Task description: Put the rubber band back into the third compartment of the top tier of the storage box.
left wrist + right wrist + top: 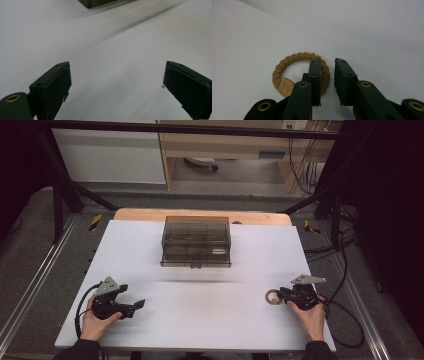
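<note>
A tan braided ring (272,296) with a small tan label lies flat on the white table top (200,320) at the front right. My right gripper (281,295) points left at it. In the right gripper view the ring (294,58) has its right side between my right gripper's (327,61) jaws: one jaw stands inside the ring, the other outside, and a thin strip of white shows between the band and the outer jaw. My left gripper (134,296) rests at the front left, open wide. Bare table shows between my left gripper's (117,63) jaws.
A smoky clear plastic drawer box (196,242) stands at the middle back of the table, and its corner (100,2) shows in the left gripper view. A wooden board edge (200,213) lies behind it. Black cables (345,320) trail off the right side.
</note>
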A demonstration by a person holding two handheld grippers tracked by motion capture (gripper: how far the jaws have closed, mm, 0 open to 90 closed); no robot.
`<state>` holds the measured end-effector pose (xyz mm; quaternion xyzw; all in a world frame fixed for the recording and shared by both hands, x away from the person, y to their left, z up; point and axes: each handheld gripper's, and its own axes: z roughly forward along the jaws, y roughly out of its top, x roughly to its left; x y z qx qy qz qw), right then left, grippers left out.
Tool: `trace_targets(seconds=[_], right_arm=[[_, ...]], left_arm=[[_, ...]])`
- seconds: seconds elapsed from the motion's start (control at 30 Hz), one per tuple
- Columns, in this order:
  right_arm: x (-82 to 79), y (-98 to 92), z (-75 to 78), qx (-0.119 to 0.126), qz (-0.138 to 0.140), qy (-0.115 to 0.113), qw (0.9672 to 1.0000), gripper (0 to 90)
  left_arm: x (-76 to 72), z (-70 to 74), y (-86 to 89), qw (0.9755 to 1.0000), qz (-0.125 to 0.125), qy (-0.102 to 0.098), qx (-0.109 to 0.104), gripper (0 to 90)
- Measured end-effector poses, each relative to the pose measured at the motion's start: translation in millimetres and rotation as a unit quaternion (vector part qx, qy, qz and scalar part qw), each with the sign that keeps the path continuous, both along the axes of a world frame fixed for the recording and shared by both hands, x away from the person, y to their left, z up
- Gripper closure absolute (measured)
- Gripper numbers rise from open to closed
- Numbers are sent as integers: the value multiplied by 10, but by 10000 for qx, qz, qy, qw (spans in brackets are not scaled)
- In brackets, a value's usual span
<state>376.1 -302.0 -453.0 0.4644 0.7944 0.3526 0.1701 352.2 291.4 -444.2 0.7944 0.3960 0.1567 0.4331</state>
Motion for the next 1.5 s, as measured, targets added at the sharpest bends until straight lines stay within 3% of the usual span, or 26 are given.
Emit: trace_targets(seconds=[0.33, 0.8, 1.5], right_arm=[[-2, -1, 1, 6, 33, 26, 10000, 829], [-12, 13, 31, 33, 54, 40, 10000, 846], [-83, 18, 191, 303, 61, -218, 9993, 852]], left_arm=[[0, -1, 0, 10000, 5, 6, -2, 73], [0, 0, 2, 10000, 9, 3, -1, 74], [0, -1, 3, 10000, 18, 8, 2, 75]])
